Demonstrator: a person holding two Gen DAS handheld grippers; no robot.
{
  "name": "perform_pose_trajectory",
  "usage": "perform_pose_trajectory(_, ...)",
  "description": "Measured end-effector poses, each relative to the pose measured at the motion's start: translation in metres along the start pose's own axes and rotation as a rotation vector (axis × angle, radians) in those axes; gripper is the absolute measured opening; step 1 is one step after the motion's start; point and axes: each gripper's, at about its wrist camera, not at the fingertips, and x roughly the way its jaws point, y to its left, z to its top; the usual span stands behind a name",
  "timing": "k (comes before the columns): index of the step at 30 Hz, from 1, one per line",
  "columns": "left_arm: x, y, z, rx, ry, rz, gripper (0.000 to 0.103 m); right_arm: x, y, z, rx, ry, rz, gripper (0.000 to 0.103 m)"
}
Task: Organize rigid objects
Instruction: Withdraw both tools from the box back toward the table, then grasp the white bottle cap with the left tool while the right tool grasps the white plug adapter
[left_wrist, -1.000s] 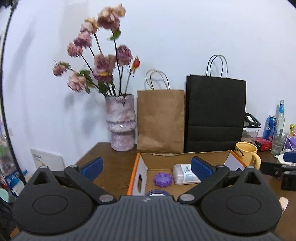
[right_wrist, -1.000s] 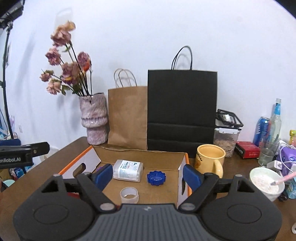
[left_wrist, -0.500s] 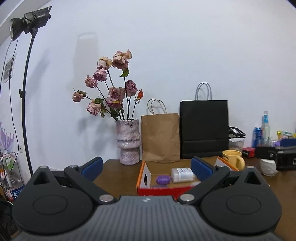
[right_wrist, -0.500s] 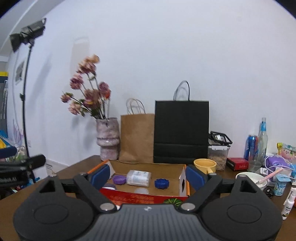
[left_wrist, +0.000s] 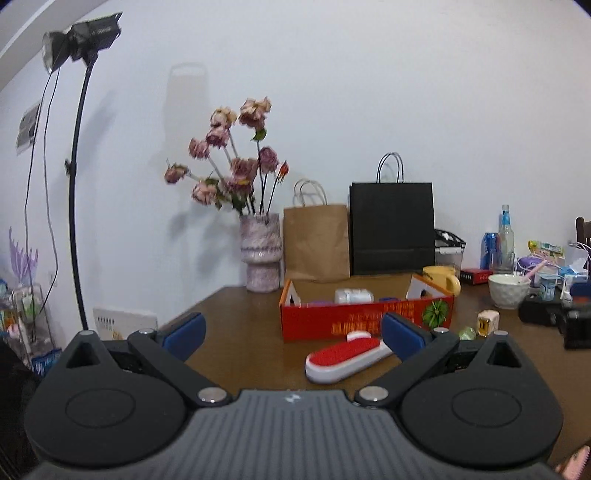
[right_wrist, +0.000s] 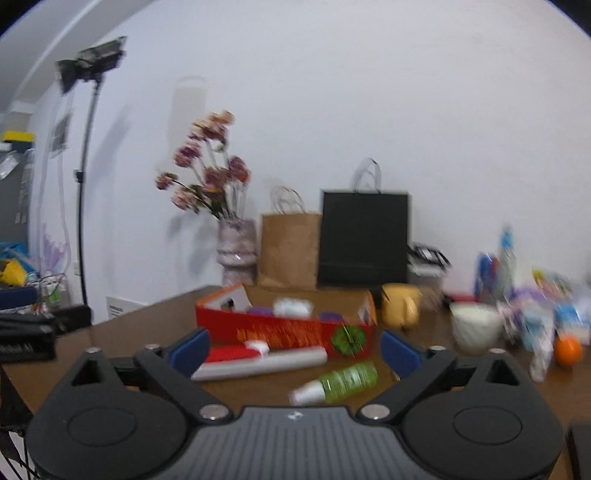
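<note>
While both of your grippers, left gripper (left_wrist: 291, 334) and right gripper (right_wrist: 294, 351), hang spread and empty, the brush (left_wrist: 345, 355) lies on the table just before the box (left_wrist: 365, 320), the green bottle (right_wrist: 338, 382) beside it. Both look light, stiff, probably slick; grip the bottle mid-body, the brush across its narrow handle.

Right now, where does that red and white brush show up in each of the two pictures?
Left wrist view: the red and white brush lies lower centre, on the table before the red box.
Right wrist view: the brush lies lower left of centre.
Shared landmark: the black bag, also.
</note>
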Motion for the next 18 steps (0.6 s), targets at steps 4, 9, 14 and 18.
perform_pose_trajectory(4,-0.009,-0.001,-0.012,0.024,0.027,0.013,0.103,-0.014,-0.005,-0.018,0.002,0.026,-0.021,0.101)
perform_pose_trajectory(9,0.003,-0.007,-0.023,0.028,0.093,0.011,0.103,-0.018,-0.019,-0.022,0.028,0.057,-0.053,0.101)
perform_pose_trajectory(14,0.012,-0.021,-0.025,0.051,0.100,-0.028,0.103,-0.004,-0.023,-0.025,0.025,0.086,-0.039,0.101)
perform_pose_trajectory(18,0.023,-0.036,-0.026,0.079,0.117,-0.068,0.103,0.010,-0.029,-0.027,0.031,0.108,-0.025,0.101)
